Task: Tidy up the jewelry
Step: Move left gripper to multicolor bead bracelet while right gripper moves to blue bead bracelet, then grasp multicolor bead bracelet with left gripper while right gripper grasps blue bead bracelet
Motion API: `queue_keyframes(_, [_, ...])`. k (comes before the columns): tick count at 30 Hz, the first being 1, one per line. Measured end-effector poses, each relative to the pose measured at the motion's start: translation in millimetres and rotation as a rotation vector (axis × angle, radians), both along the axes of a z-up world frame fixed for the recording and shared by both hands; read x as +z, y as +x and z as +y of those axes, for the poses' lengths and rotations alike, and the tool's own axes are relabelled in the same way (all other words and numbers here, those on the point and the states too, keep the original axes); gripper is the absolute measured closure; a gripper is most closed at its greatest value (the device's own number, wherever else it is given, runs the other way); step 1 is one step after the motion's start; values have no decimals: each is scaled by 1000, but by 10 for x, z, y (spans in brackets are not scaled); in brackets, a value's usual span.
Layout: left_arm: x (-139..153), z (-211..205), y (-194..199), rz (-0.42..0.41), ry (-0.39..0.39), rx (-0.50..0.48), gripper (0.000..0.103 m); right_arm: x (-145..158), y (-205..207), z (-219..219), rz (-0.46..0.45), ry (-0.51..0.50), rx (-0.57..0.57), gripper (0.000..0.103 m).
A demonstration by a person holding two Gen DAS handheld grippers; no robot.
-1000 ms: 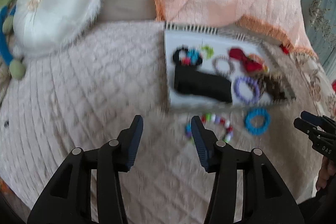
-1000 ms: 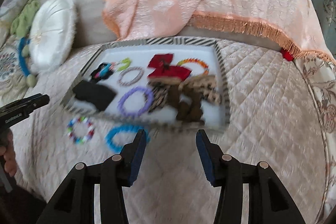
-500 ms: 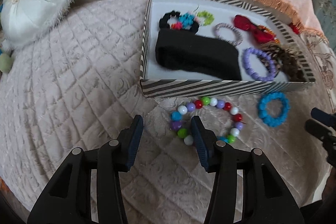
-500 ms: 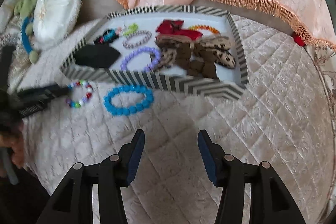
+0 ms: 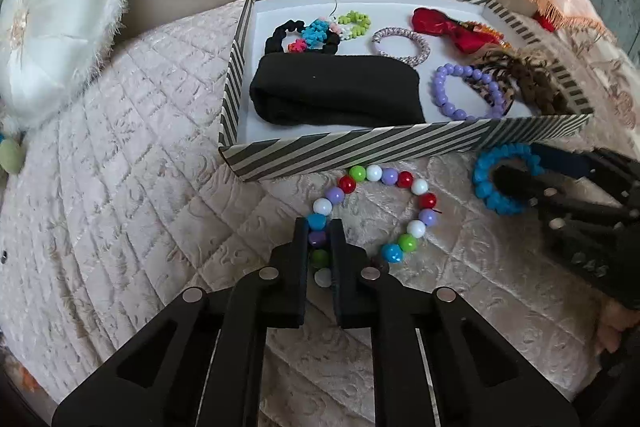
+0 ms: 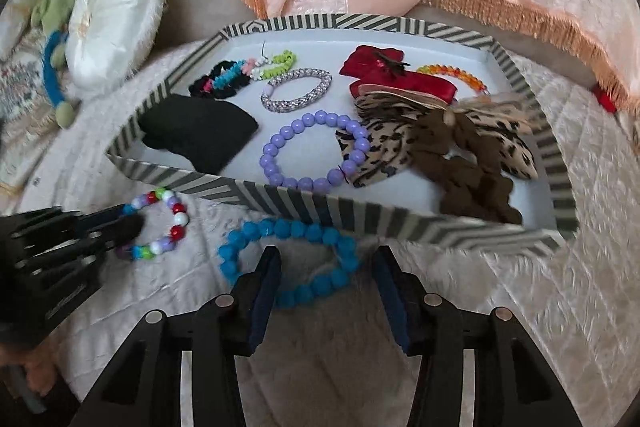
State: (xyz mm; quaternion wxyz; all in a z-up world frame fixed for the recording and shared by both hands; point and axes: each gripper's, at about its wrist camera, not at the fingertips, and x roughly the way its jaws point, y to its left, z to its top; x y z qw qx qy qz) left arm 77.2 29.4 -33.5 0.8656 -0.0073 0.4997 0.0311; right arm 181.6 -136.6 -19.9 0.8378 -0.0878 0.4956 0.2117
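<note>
Striped box point(image 5: 360, 147) sits open on the quilt, holding a purple bead bracelet point(image 5: 466, 95), silvery bangle point(image 5: 400, 43), black scrunchie point(image 5: 300, 41) and bows. Just outside its front wall lie a multicolor bead bracelet point(image 5: 372, 215), pinched at its 8 o'clock by the left claw point(image 5: 320, 227), and at 3 o'clock from it a blue bracelet point(image 6: 288, 259).

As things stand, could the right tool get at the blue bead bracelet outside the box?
Probably yes. The right tool is open, its fingers straddling part of the blue bracelet on the quilt. Nothing lies over it, though the striped box wall stands close behind.
</note>
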Motion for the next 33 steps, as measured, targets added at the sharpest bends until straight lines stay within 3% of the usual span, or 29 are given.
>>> queue_keyframes(3, [80, 46, -48, -12, -68, -8, 95, 2, -50, 30, -21, -38, 28, 60])
queue_keyframes(6, [178, 4, -99, -38, -78, -27, 95, 30, -117, 6, -22, -50, 66, 79])
queue_keyframes(7, [190, -15, -112, -41, -80, -30, 95, 50, -145, -18, -11, -49, 74, 92])
queue_keyframes(8, [200, -29, -118, -43, -78, -34, 95, 62, -163, -46, 5, -39, 71, 95])
queue_keyframes(21, [42, 165, -50, 20, -103, 38, 95, 116, -454, -291, 81, -7, 73, 95])
queue_keyframes(28, [197, 19, -89, -37, -85, -15, 95, 138, -413, -259, 79, -7, 73, 95])
queue_keyframes(33, [247, -66, -97, -63, -42, -11, 95, 388, -435, -292, 20, 45, 67, 95])
